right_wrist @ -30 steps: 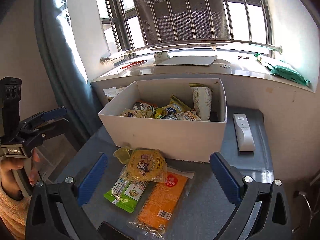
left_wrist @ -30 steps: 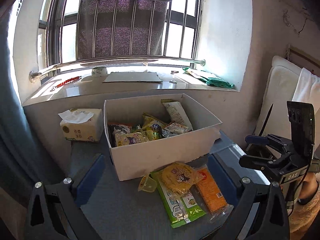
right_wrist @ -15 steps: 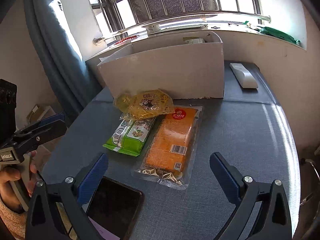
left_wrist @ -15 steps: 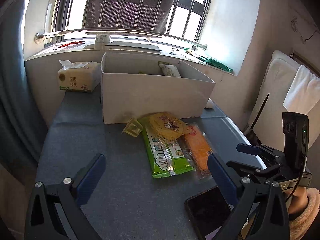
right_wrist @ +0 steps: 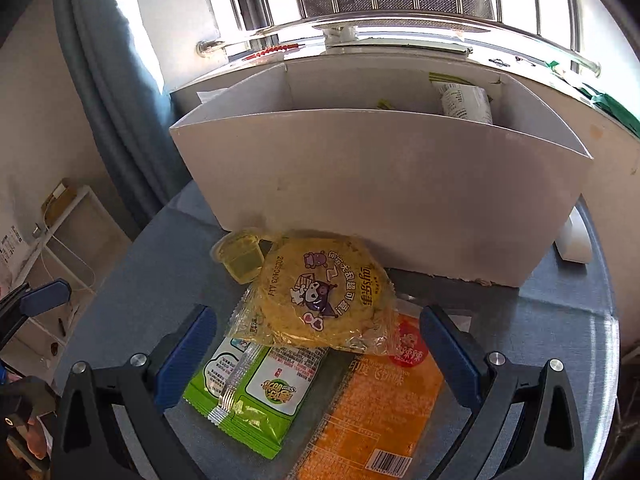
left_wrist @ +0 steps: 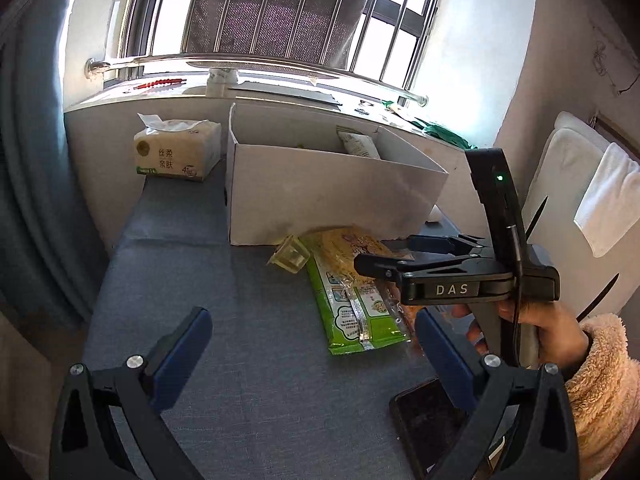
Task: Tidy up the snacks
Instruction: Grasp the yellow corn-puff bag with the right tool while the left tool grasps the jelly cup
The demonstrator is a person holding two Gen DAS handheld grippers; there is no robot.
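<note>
- The right gripper (right_wrist: 316, 344) is spread wide, holding nothing; its blue pads (right_wrist: 186, 350) stand either side of the snack pile without touching it.
- The left gripper (left_wrist: 310, 350) is also wide open and empty, over bare grey table (left_wrist: 240, 380) near the front edge.
- Between the right gripper's fingers lies the round yellow noodle pack (right_wrist: 320, 296) (cartoon print on top), resting on a green packet (right_wrist: 256, 396) and an orange packet (right_wrist: 372, 412).
- A small yellow jelly cup (right_wrist: 240, 258) touches the noodle pack's far left side, close against the white box (right_wrist: 380, 200).
- The green packet lies ahead and to the right of the left gripper, its near end just beside the right pad.
- Loose on the table: one noodle pack, one green packet, one orange packet, one jelly cup.
- The box stands toward the table's back edge; one upright white packet (right_wrist: 464, 102) shows inside (the rest is hidden by the wall).
- One tissue pack (left_wrist: 176, 152) sits at the back left corner; a dark phone (left_wrist: 424, 412) lies at the front edge.
</note>
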